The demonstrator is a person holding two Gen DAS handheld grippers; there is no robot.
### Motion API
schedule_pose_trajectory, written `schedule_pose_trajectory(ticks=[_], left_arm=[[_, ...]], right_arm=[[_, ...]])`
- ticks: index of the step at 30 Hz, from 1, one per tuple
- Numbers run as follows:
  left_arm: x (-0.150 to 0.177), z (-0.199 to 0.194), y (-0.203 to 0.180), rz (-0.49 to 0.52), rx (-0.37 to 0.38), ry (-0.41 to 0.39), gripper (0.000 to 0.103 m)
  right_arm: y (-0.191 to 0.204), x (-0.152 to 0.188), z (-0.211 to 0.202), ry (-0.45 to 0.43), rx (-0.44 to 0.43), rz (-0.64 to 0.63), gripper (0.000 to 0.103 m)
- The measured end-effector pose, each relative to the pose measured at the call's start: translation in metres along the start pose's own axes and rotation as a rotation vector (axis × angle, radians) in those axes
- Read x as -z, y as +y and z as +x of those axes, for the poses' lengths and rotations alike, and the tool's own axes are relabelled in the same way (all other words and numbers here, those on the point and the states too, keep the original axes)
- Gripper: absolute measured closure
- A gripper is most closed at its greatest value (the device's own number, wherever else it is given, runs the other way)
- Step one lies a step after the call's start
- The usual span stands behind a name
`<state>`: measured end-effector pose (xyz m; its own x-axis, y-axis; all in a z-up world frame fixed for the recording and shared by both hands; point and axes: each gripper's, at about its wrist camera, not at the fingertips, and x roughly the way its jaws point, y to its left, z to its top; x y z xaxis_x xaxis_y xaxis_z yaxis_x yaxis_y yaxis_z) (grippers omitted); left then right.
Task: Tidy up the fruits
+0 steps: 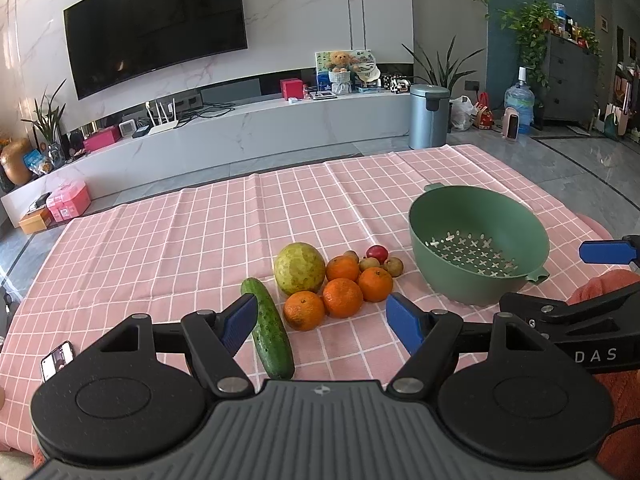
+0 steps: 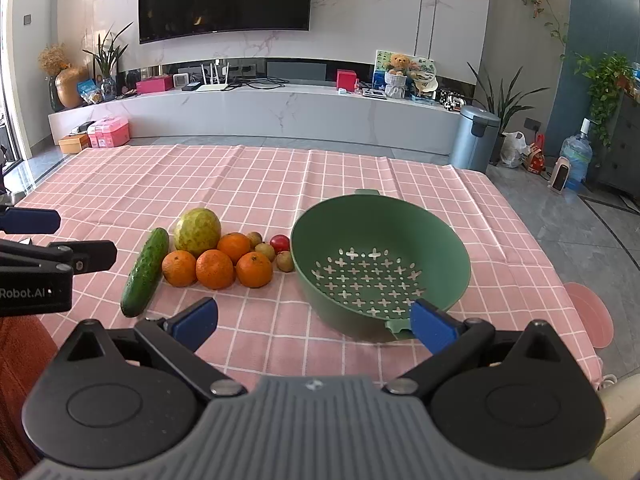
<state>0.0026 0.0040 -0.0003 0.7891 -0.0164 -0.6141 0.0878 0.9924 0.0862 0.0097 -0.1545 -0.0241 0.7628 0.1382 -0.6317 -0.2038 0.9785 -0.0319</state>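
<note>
Phone [image 1: 58, 360] sits far left on the desk [image 1: 160, 240], screen lit, well apart from the fruit. Next rightward: cucumber [image 1: 269, 334] lying lengthwise, its far end just beside the big green-yellow fruit [image 1: 299, 268]. Then 4 oranges [image 1: 343, 297] bunched together, touching, w/ a few small brown fruits [image 1: 369, 264] and one red fruit [image 1: 377, 254] behind them. Right of the pile, near but apart, the green colander [image 2: 380, 216] stands empty. Left gripper [image 1: 322, 320] hovers low over the near oranges, jaws wide open, nothing held. Right gripper [image 2: 314, 322] hangs by the colander's near rim, jaws also open and empty. Judging by the empty colander, sorting hasn't begun; step in hand looks like approach. Next move prob. needs the left gripper to drop onto the nearest orange w/o nudging its neighbours, since round fruit rolls easily.
</note>
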Motion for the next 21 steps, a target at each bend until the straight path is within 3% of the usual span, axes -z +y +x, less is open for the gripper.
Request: schedule_pose_trajectory(ticks=[21], left_arm=[[0.0013, 0.0006, -0.0013, 0.002, -0.002, 0.009, 0.017]], right_arm=[[-0.0033, 0.0029, 0.0060, 0.008, 0.012, 0.026, 0.005]])
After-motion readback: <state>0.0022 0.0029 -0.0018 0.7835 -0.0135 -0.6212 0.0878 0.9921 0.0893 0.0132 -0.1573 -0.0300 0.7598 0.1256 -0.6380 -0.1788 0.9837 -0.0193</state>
